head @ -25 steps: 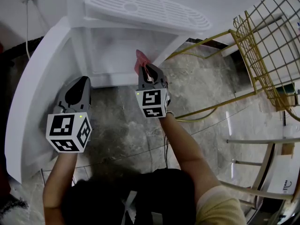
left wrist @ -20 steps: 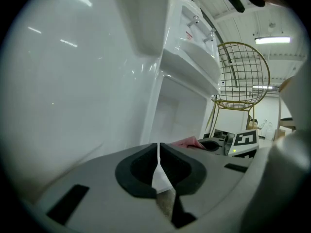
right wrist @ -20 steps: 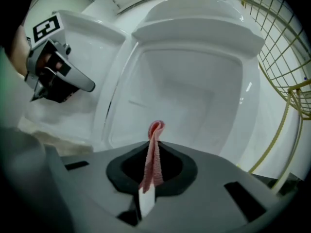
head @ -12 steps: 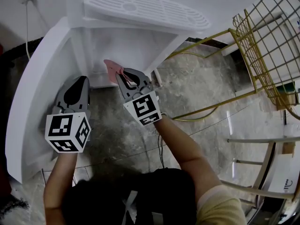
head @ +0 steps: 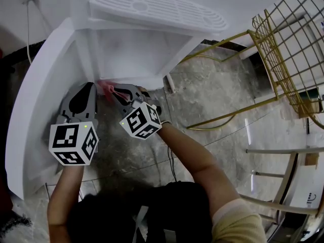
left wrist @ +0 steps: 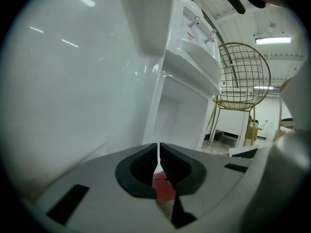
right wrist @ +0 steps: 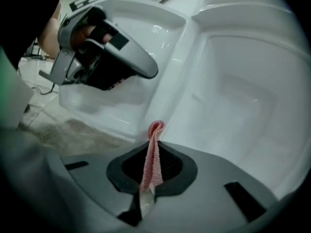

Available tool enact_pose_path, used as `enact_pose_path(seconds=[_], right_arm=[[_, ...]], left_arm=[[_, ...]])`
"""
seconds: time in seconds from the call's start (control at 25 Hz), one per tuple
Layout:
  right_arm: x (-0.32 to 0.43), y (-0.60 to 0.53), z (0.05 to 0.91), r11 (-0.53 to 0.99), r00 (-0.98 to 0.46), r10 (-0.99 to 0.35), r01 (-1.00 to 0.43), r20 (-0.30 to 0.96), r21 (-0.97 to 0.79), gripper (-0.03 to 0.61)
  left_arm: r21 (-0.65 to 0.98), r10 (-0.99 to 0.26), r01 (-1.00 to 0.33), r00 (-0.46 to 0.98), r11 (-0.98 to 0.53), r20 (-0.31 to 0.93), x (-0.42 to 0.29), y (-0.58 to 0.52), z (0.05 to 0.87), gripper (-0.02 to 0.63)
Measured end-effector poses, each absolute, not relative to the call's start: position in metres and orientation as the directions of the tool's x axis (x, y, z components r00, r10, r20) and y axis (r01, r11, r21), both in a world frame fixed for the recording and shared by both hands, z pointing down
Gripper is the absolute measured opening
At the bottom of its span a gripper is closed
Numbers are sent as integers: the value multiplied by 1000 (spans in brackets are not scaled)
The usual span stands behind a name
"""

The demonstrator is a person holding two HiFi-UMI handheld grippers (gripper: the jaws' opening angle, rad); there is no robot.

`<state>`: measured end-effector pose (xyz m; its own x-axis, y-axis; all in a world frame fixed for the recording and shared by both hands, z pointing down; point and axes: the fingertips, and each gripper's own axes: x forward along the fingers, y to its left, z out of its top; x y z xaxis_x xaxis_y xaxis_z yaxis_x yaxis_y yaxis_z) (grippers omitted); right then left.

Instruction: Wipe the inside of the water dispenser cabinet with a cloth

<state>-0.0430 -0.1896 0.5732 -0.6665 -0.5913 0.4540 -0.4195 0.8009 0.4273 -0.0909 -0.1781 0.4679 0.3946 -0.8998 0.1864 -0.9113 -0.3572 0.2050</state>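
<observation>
The white water dispenser's lower cabinet (head: 134, 54) stands open, its door (head: 35, 110) swung out to the left. My right gripper (head: 112, 90) is shut on a pink cloth (head: 106, 87) at the cabinet's lower left front corner. In the right gripper view the cloth (right wrist: 153, 154) stands folded between the jaws of the right gripper (right wrist: 154, 130), close to the white cabinet wall (right wrist: 243, 96). My left gripper (head: 91, 86) hangs just left of it by the door, shut on nothing. In the left gripper view, beyond the left gripper (left wrist: 159, 147), the cloth (left wrist: 164, 189) shows low down.
The dispenser's drip tray (head: 157, 9) juts out above the cabinet. A yellow wire chair (head: 288, 54) stands to the right on the marbled floor (head: 212, 95). A power cord (head: 28, 19) runs down the wall at the left. The person's legs fill the lower middle.
The right gripper has carried the pink cloth leftward and down, from the cabinet's right front to its lower left corner beside the left gripper. The left gripper has stayed put.
</observation>
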Motion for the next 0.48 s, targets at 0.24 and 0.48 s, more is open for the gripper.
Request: enact_pose_path(seconds=[0.24,0.48], right_arm=[[-36,-199,603,757,-552,-635,-304,541,578,26],[-12,-205,616,736,-480,-665,-295,572,609,26]], left_arm=[[204,-896,-910,400,-362,192,-89,-178,470,26],[210,-894,-908,402,-362,197,-88,-178,472,26]])
